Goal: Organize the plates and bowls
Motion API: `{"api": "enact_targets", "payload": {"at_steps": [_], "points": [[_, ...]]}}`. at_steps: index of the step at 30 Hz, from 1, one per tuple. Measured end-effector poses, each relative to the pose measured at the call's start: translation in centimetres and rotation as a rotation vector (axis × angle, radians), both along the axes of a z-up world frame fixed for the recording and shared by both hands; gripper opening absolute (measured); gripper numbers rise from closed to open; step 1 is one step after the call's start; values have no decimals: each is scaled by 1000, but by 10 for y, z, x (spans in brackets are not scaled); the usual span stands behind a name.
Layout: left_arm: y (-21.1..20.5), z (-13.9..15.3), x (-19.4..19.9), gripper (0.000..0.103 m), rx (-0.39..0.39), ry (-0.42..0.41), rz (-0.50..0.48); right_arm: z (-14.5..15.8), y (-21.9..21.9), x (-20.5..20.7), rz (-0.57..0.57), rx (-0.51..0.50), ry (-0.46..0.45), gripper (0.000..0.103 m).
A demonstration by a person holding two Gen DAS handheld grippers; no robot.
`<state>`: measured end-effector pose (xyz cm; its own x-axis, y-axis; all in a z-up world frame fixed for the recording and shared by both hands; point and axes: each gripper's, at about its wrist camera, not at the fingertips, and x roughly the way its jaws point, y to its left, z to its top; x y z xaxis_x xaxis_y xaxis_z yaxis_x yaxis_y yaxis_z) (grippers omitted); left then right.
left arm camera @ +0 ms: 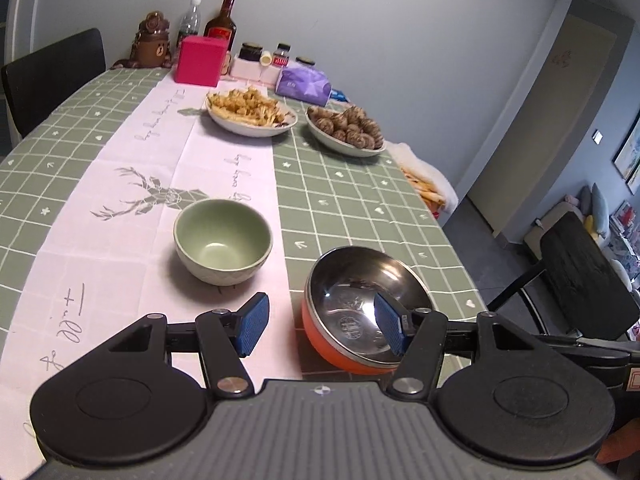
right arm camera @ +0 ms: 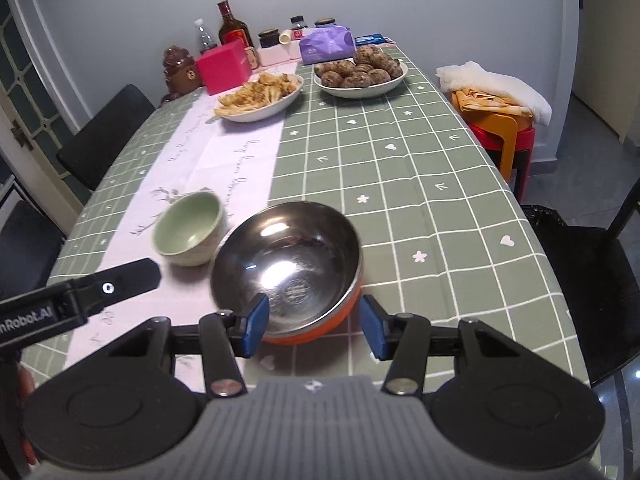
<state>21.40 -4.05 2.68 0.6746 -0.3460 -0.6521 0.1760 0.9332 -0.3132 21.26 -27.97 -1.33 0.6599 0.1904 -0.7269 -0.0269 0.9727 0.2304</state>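
Both wrist views look forward and downward along their fingers, close above the near table (left arm camera: 352, 208) end; both share the metal bowl (right arm camera: 286, 258), green bowl (left arm camera: 222, 240), and far plates.

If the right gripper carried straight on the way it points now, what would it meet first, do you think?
Most likely the steel bowl with the orange outside: it sits directly ahead of the right gripper, its near rim about level with the open fingertips. The green bowl lies off to the left, though depth is hard to judge.
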Motion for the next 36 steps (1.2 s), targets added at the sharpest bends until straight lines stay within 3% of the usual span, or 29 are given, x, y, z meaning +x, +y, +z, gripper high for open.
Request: {"api": "enact_targets", "payload": {"at_steps": [3, 8, 13, 17, 23, 26, 28, 31, 36], "points": [[-2, -10, 5, 71, 1, -3, 24, -8, -8, 10, -29, 6, 22, 50], [-9, -31, 17, 70, 32, 57, 17, -22, -22, 27, -65, 119, 93, 49], [-19, -41, 30, 68, 92, 66, 6, -32, -15, 38, -51, 88, 118, 49], [-21, -51, 41, 68, 62, 122, 9, -38, -16, 40, -45, 98, 143, 41], [-26, -56, 49, 51, 85, 143, 4, -37, -15, 40, -29, 122, 140, 27], [-29, -54, 52, 36, 75, 159, -5, -38, -18, 41, -40, 161, 152, 21], [-35, -51, 53, 21, 91, 163, -21, -37, -19, 41, -48, 176, 156, 20], [-44, -47, 52, 17, 154, 172, -15, -36, -21, 40, -59, 199, 169, 18], [-43, -42, 50, 16, 174, 224, 2, -30, -19, 36, -54, 205, 179, 17]]}}
